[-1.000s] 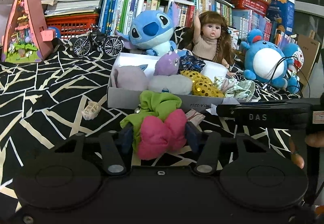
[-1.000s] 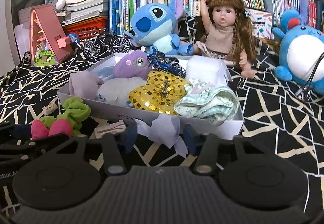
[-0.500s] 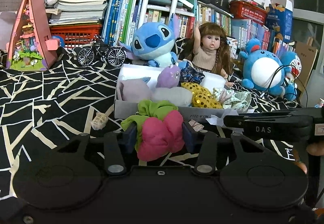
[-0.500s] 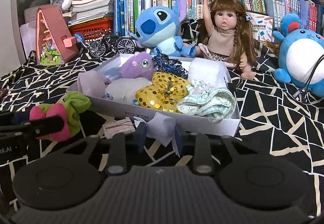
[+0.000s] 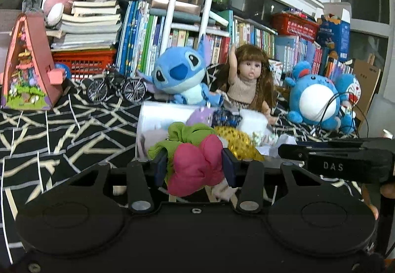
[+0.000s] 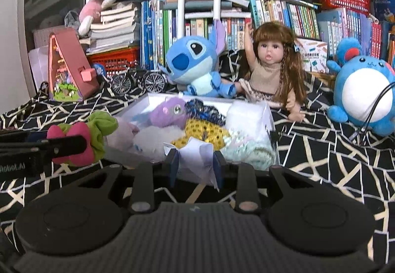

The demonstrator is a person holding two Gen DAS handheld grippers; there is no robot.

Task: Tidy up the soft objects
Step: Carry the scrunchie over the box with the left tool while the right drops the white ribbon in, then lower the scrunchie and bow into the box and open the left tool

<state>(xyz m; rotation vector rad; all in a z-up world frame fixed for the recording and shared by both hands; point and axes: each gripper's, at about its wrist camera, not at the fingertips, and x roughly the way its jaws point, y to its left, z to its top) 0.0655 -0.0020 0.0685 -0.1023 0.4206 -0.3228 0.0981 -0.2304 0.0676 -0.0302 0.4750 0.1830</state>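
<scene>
**Two soft items in hand, box part-filled, neither yet deposited**

Progress: The white box (image 6: 267, 112) on the patterned surface (image 6: 321, 149) already holds several soft things: a purple plush (image 6: 170, 112), a white fluffy item (image 6: 158, 137), a gold sequinned piece (image 6: 202, 131), a dark blue sequinned piece (image 6: 205, 106) and a pale green cloth (image 6: 249, 149). Two items remain outside it, both carried. The large plush toys and the doll at twelve o'clock behind the box sit untouched; whether they belong to the job cannot be told.

Left hand-held gripper (image 5: 193, 168): clamped on a pink and green soft bundle (image 5: 195, 169), which bulges between the pads. The bundle hangs clear of the surface, at about six o'clock of the box's near wall.

Right hand-held gripper (image 6: 195, 165): jaws have just been closing and now pinch a white crumpled tissue (image 6: 195, 157), held off the surface just before the box's near edge.

Pose: both point forward and slightly downward toward the box, side by side, the left at nine o'clock of the right. Judged remaining: carry both over the rim and release.
</scene>
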